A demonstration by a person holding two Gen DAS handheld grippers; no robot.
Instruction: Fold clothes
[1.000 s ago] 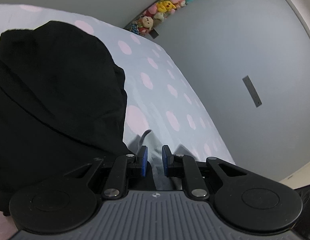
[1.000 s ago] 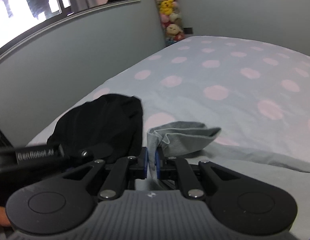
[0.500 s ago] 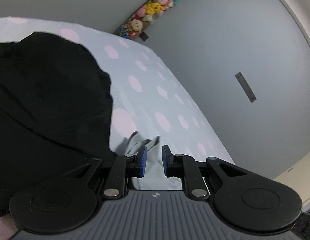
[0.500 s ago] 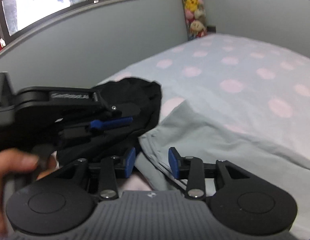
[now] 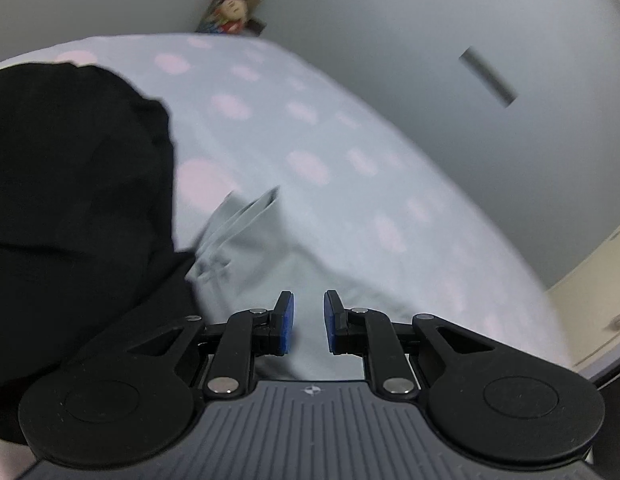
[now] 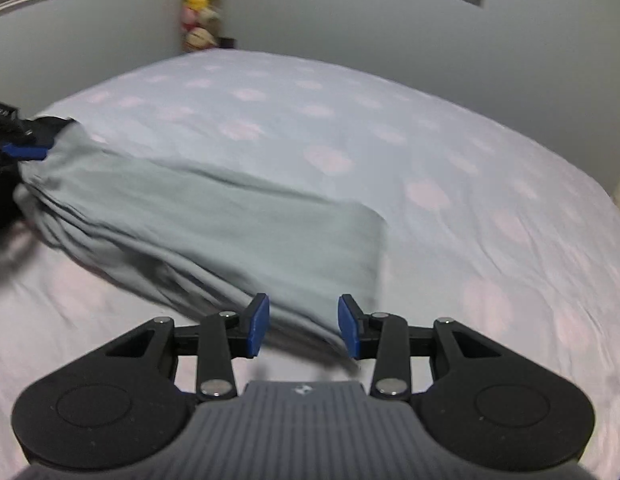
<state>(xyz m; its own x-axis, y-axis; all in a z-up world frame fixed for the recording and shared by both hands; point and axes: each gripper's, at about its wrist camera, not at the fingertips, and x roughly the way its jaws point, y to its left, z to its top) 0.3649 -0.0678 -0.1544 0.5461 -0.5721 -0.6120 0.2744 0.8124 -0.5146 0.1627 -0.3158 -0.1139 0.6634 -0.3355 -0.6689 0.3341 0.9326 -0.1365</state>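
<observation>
A folded light grey garment [image 6: 214, 216] lies flat on the polka-dot bed; it also shows in the left wrist view [image 5: 246, 248]. My right gripper [image 6: 304, 326] is open and empty, just above the garment's near edge. My left gripper [image 5: 308, 320] is open with a narrow gap and empty, over the garment's near end; it also shows in the right wrist view [image 6: 24, 152] at the garment's far left end. A black garment [image 5: 70, 200] lies piled to the left of the grey one.
The bed sheet [image 6: 429, 160] is pale with pink dots and spreads wide to the right. Grey walls stand behind it. Stuffed toys [image 6: 200, 12] hang in the far corner. A cream cabinet [image 5: 589, 300] stands past the bed's right edge.
My right gripper opened and let go of the grey garment, then drew back to the right. The garment now lies spread flat. My left gripper pulled back slightly and stayed open.
</observation>
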